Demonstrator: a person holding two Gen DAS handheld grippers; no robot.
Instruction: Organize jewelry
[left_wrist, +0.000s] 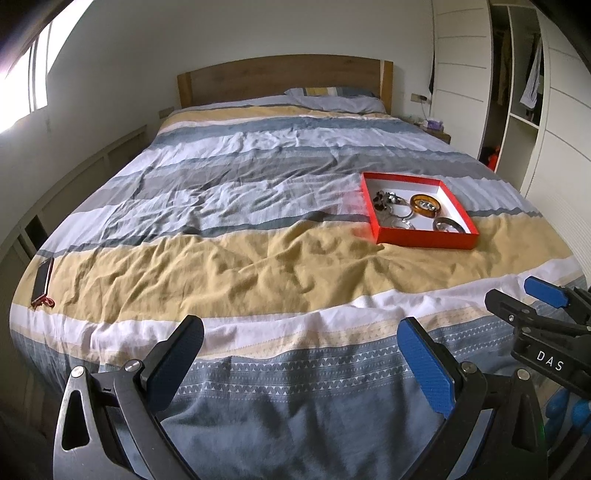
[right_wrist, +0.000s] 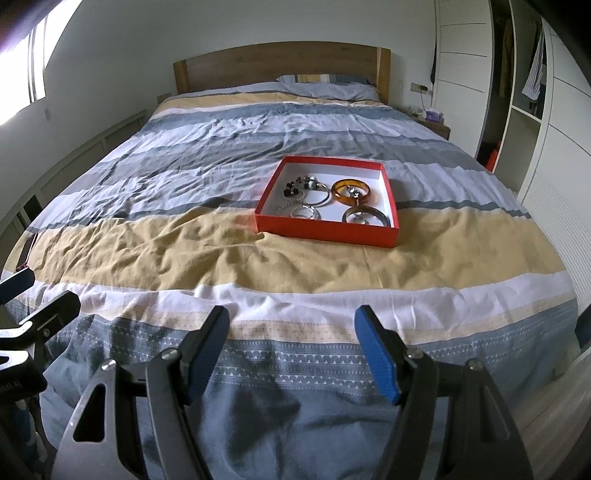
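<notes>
Grippers come first. The left gripper (left_wrist: 301, 354) sits at the bottom of the left wrist view. Its two fingers are spread wide apart, with nothing between them but the bed cover. One finger has a dark pad (left_wrist: 173, 363) and the other has a blue pad (left_wrist: 428, 369). The right gripper (right_wrist: 291, 352) sits at the bottom of the right wrist view. Its fingers are spread wide too, and they grip nothing. In the left wrist view, the right gripper also pokes in at the lower right edge of the frame. In the right wrist view, a bit of the left gripper shows at the lower left edge.

Both grippers hang over the near end of a big bed (right_wrist: 221, 258). The cover has stripes of blue, grey, white and yellow, and it is full of wrinkles.

Farther up the bed lies a flat red box (right_wrist: 325, 230) with a white inside. In the right wrist view it is near the middle of the frame. In the left wrist view (left_wrist: 424, 240) it is right of the middle. It is well apart from both grippers. The jewelry is all inside the box. There is an orange bangle (right_wrist: 351, 192) at the upper right of the box, a dark shiny bangle (right_wrist: 365, 218) at the lower right, thin silver rings (right_wrist: 310, 205) in the middle, and small dark beads (right_wrist: 291, 188) at the upper left.

A dark phone (left_wrist: 42, 277) lies at the left edge of the bed. A wooden headboard (right_wrist: 280, 66) and a pillow (right_wrist: 325, 86) are at the top of the frame. A white closet (right_wrist: 524, 110) stands at the right.
</notes>
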